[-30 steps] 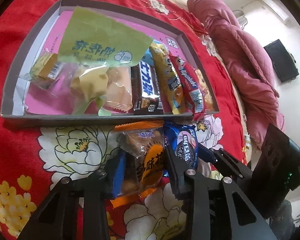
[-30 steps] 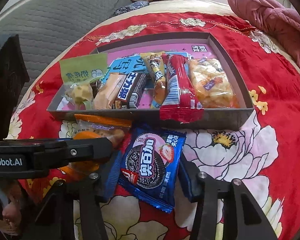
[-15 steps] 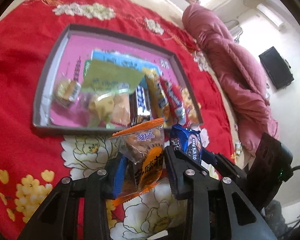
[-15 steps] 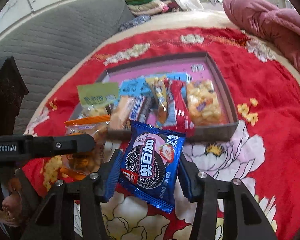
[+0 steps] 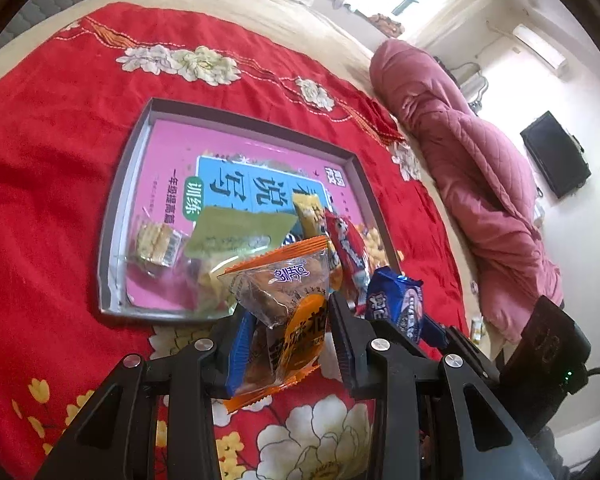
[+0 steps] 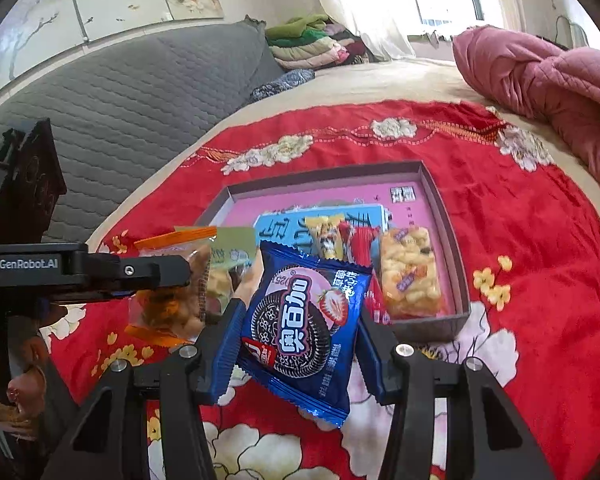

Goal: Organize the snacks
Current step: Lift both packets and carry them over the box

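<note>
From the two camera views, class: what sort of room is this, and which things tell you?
Most likely a bedroom: a red floral bedspread covers a bed with a grey padded headboard, beside a pink quilt and folded bedding.

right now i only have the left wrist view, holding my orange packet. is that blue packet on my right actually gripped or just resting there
Observer: Gripped. The right wrist view shows the blue cookie packet pinched on both sides by the fingers of the right gripper, clear of the red blanket.
Operator: what's at the right end of the tray, can't make it out
Observer: A clear pack of yellow puffed snack lies flat there, just right of the red bar.
</note>
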Tool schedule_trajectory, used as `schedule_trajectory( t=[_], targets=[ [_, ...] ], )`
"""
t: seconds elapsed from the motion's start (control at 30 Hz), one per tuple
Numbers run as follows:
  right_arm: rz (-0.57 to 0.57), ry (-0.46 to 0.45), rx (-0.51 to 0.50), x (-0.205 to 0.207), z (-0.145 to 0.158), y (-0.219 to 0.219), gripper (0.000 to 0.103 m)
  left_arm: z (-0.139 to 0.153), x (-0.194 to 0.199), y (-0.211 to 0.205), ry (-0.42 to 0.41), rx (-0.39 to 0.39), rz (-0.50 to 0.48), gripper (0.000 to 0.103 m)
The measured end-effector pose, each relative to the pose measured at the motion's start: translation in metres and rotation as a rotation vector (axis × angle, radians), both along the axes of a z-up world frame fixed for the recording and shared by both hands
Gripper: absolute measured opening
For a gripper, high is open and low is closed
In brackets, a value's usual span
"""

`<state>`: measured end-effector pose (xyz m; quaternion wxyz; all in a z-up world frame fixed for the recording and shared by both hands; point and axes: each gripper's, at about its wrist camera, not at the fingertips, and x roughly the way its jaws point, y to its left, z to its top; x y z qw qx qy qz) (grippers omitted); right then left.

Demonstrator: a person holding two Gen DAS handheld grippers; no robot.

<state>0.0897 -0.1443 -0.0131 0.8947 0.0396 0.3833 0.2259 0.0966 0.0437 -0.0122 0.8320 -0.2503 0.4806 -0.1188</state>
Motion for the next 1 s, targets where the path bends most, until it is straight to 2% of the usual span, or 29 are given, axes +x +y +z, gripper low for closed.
schedule_trajectory(
  t=[0.37, 1.0],
  targets=[
    [-0.023, -0.059, 0.009, 0.012, 0.011, -0.007, 0.052, 0.002, 0.013, -0.004, -0.015, 0.006, 0.015, 0.038],
    [-0.050, -0.082, 0.030, 0.027, 0.018, -0.023, 0.052, 0.005, 0.039, -0.024, -0.036, 0.022, 0.015, 0.038]
  ],
)
